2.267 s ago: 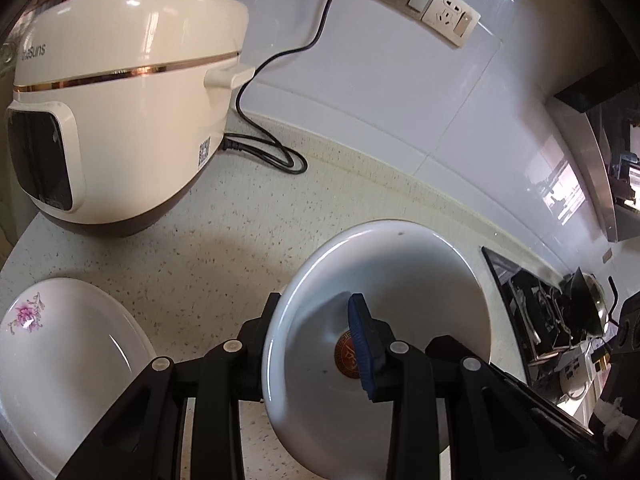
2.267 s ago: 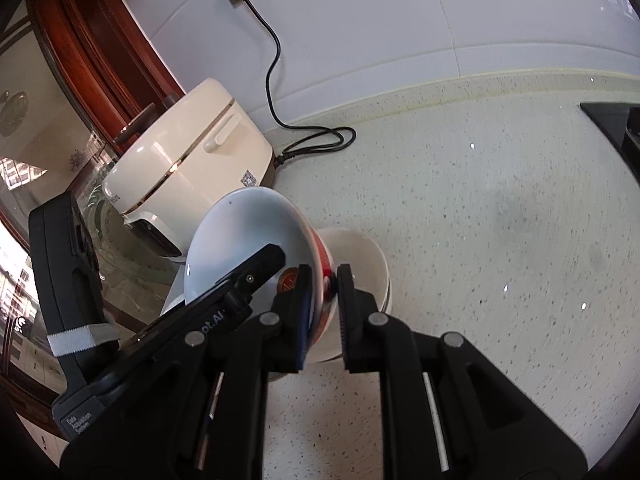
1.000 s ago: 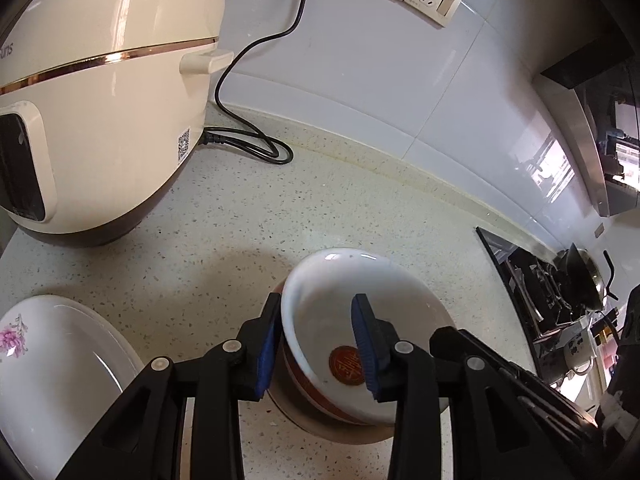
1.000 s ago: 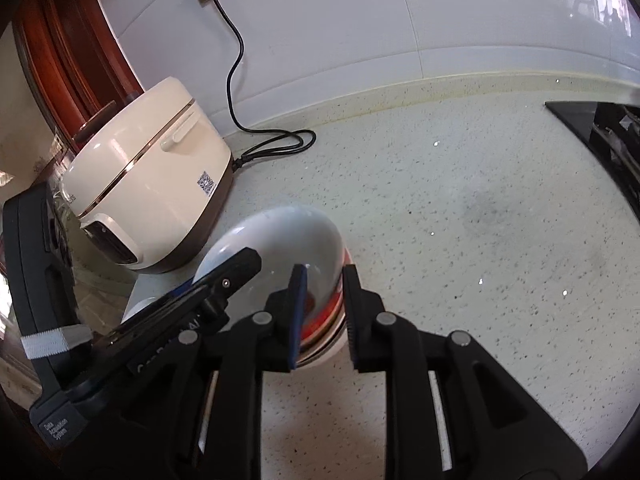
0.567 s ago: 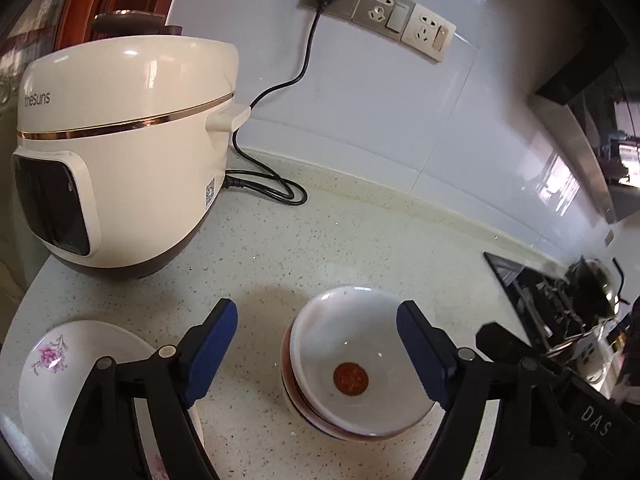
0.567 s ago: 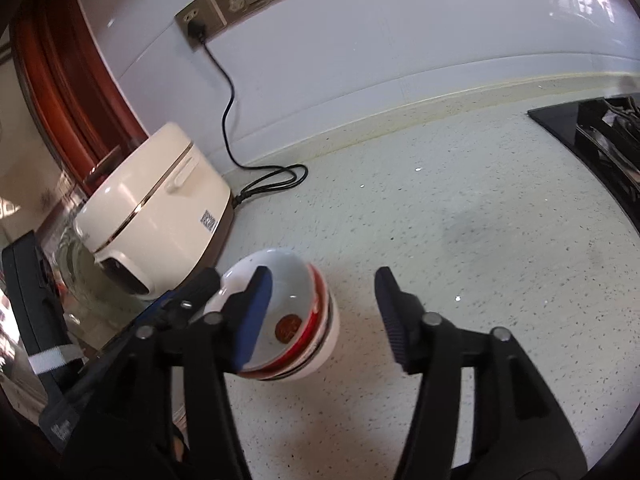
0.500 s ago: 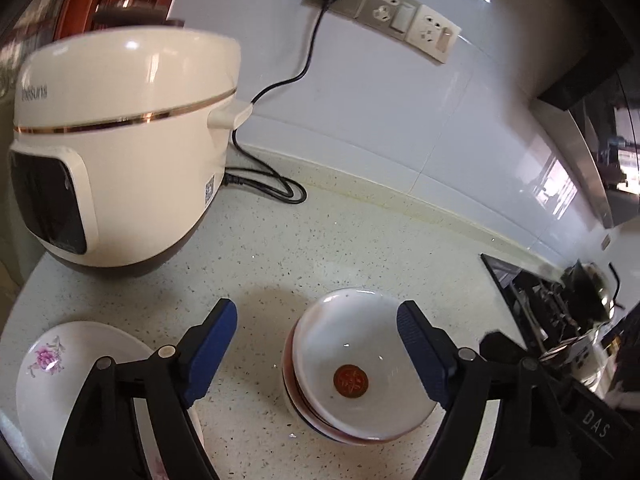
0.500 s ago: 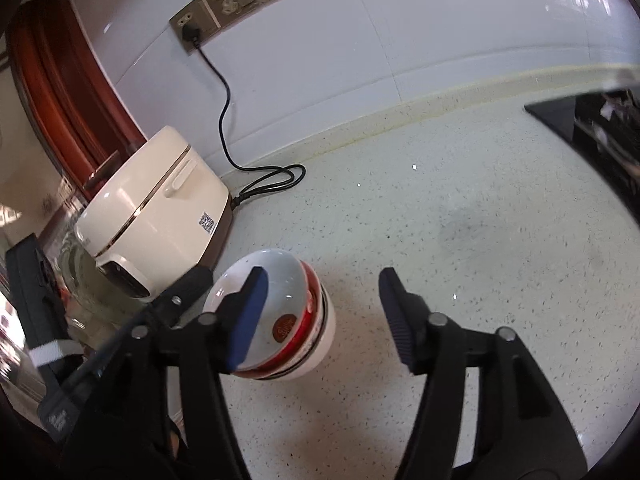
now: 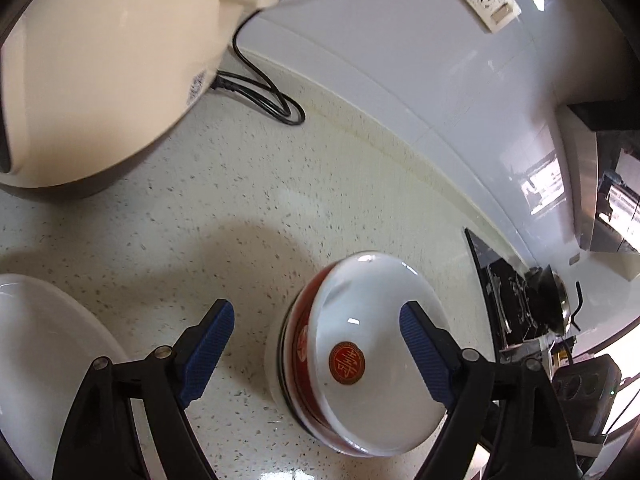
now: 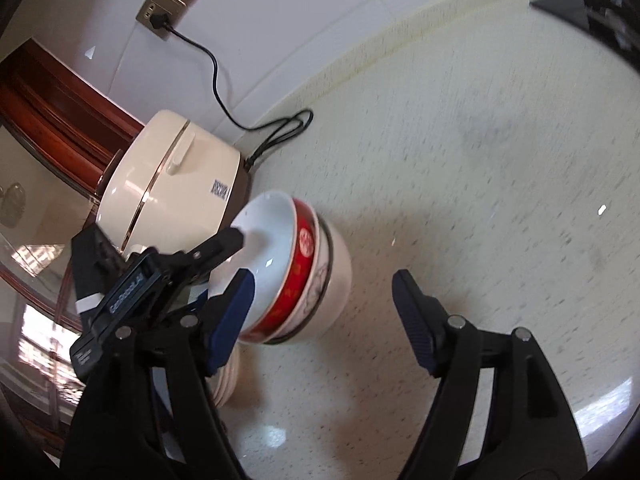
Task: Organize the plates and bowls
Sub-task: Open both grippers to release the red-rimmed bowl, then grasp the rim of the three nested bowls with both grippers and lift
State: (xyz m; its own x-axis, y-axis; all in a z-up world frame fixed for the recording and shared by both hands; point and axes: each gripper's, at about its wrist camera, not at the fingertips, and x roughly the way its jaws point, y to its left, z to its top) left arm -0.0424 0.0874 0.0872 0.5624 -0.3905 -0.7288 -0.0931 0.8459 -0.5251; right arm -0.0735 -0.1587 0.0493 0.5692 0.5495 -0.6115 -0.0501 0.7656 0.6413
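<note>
A stack of nested bowls point(image 9: 356, 356) stands on the speckled counter: a white bowl with a red seal inside, in a red-banded bowl, in a white bowl. It shows in the right wrist view point(image 10: 296, 276) too. My left gripper point(image 9: 316, 344) is open and empty, its jaws wide on either side of the stack. My right gripper point(image 10: 324, 312) is open and empty, just right of the stack. A white plate point(image 9: 44, 360) lies at the lower left. A second stack of plates point(image 10: 228, 376) shows under the left gripper body.
A cream rice cooker point(image 9: 100, 60) stands at the back left, its black cord point(image 9: 264, 96) coiled by the wall. A black hob point(image 9: 516, 300) lies to the right. The wall sockets point(image 9: 488, 4) are above the counter.
Both grippers let go of the top bowl onto the stack and opened wide. Since half a second ago both cameras have tilted and moved closer to the stack.
</note>
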